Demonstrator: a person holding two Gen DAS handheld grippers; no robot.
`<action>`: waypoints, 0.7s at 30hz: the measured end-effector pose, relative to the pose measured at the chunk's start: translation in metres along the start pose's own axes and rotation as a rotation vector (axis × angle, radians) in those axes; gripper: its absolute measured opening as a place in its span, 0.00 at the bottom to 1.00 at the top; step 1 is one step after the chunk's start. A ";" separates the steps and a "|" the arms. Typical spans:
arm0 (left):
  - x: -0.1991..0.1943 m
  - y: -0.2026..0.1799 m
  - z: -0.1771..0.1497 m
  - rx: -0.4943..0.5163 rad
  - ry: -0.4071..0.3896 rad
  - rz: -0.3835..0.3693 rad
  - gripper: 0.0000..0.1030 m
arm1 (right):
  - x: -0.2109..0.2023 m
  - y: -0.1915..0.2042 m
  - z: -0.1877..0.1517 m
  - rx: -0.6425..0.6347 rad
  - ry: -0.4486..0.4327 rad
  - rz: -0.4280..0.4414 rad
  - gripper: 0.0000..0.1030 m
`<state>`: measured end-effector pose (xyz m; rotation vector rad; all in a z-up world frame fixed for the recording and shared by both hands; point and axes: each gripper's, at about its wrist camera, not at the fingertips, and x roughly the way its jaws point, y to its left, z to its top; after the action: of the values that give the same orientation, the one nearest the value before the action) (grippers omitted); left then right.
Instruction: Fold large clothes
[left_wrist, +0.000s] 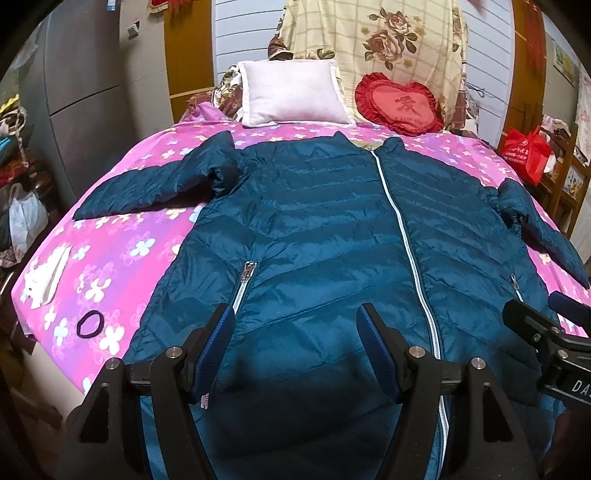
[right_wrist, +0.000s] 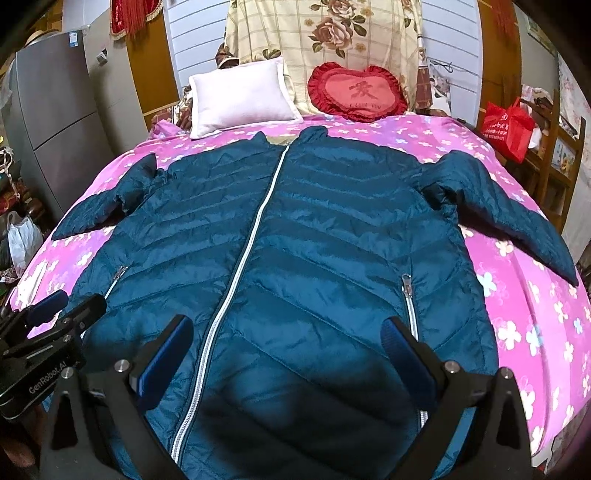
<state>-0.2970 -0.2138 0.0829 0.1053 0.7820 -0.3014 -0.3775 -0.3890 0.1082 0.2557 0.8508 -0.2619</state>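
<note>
Left wrist view shows the left tongs spread apart, empty, just above the jacket hem; the right tongs likewise gape, holding nothing. The jacket lies flat, zipped, front up on the bed, sleeves splayed outward. Best start, I judge: pinch each sleeve near its cuff and draw it across the chest.

A home bedroom — a bed with a pink flowered sheet, a white pillow and a red heart cushion at its far end, a grey fridge at left.
</note>
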 end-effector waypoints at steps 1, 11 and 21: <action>0.000 0.000 0.000 -0.002 0.000 0.001 0.44 | 0.000 0.000 0.000 0.002 -0.001 0.000 1.00; 0.002 0.003 0.000 -0.004 0.006 -0.003 0.44 | 0.001 0.000 0.000 0.012 -0.001 -0.005 1.00; 0.003 0.001 -0.002 -0.003 0.013 -0.008 0.44 | 0.001 -0.002 0.000 0.014 0.003 -0.002 1.00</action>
<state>-0.2958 -0.2129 0.0789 0.1010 0.7959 -0.3074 -0.3770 -0.3908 0.1070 0.2688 0.8523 -0.2693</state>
